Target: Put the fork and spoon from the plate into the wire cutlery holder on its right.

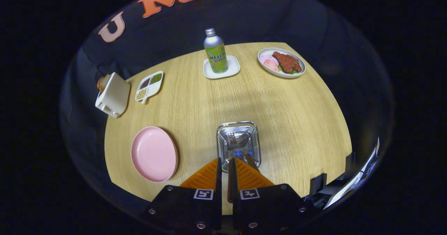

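Spoon [238,139] stands bowl-up in the wire cutlery holder [238,145], handle running down and back toward the gripper [226,165], whose fingers pinch a thin handle, with the fork [230,140] beside it. Pink plate [154,154] lies bare to the holder's left on the wooden table [286,109]

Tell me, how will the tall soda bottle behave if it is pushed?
The soda bottle looks tall and narrow, so it probably tips easily. Standing on a small white coaster, it may slide with it. On its side, it would likely roll.
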Action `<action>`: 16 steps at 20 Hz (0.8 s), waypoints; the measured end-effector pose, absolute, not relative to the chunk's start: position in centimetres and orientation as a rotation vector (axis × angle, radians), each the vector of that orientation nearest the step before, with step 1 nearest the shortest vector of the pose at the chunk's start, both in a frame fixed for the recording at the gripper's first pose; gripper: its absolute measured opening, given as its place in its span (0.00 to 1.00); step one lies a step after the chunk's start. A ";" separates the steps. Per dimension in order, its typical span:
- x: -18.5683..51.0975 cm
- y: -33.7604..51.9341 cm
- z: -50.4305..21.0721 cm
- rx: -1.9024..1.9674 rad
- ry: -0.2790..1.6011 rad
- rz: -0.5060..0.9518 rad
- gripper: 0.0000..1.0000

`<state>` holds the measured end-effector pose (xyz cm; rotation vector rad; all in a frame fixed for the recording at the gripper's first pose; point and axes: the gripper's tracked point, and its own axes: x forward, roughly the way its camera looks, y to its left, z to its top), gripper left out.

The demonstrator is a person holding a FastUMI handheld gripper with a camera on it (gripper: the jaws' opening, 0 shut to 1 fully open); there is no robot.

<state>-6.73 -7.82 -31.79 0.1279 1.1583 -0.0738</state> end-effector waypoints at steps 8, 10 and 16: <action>0.4 -5.8 -21.1 0.146 0.700 -0.077 0.32; 1.1 -5.8 -18.0 0.126 0.589 -0.076 0.47; 2.5 -5.6 -10.4 0.047 0.338 -0.061 0.88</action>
